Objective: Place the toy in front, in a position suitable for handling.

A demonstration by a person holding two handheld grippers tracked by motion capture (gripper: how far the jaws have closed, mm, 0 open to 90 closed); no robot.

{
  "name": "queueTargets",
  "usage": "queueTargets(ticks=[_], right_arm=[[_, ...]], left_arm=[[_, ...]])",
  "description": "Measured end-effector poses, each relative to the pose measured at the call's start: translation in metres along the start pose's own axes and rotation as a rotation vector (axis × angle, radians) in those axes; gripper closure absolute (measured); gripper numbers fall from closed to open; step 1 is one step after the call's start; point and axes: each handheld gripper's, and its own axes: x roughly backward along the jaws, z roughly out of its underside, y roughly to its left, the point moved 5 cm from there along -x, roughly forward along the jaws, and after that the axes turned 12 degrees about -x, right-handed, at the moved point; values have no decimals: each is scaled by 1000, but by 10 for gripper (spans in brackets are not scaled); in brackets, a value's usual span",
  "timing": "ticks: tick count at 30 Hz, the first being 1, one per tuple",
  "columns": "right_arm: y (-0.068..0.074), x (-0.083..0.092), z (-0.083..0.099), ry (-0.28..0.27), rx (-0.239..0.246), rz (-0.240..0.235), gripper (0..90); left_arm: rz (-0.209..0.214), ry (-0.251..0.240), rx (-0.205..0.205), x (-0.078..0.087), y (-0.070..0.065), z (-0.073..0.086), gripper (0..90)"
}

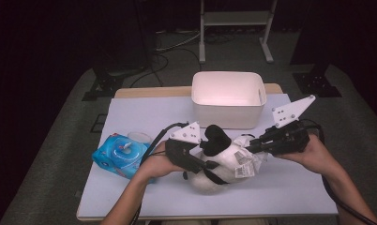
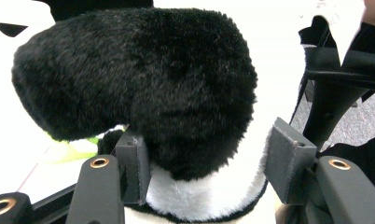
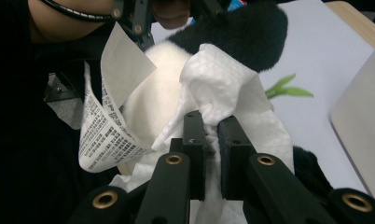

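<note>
A black-and-white plush toy [image 1: 219, 161] lies on the white table cover [image 1: 290, 187] near the front. My left gripper [image 1: 210, 168] comes in from the left and is shut on it. In the left gripper view both pads [image 2: 136, 168] press into the fur of the plush toy [image 2: 176, 84]. My right gripper [image 1: 250, 146] reaches in from the right, shut on a crumpled white tissue [image 3: 223, 88] that rests against the toy's white fur. A printed paper label [image 3: 106, 130] hangs from the toy beside the tissue.
A white empty bin [image 1: 228, 98] stands behind the toy at the back of the table. A blue wipes pack [image 1: 121, 155] lies at the left, next to the left hand. The table's front edge runs just under both forearms.
</note>
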Motion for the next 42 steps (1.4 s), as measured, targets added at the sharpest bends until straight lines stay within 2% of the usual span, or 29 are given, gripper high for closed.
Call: queueTargets(ticks=[9, 16, 23, 30, 37, 41, 42], right_arm=[[0, -3, -4, -13, 3, -2, 823], [-3, -1, 8, -11, -28, -11, 824], [1, 2, 0, -24, -2, 4, 821], [-5, -2, 14, -8, -30, 2, 822], [-1, -5, 5, -22, -13, -14, 821], [-4, -5, 10, -22, -30, -16, 822], [-6, -7, 17, -12, -46, -13, 822]], left_arm=[[11, 16, -7, -5, -1, -2, 416], [12, 19, -17, -7, -1, -4, 416], [24, 44, -36, -9, -3, -10, 417], [24, 52, -31, -7, -1, -12, 425], [38, 68, -39, -16, -3, -13, 426], [36, 71, -37, -16, -3, -12, 427], [45, 72, -35, -18, -3, -11, 429]])
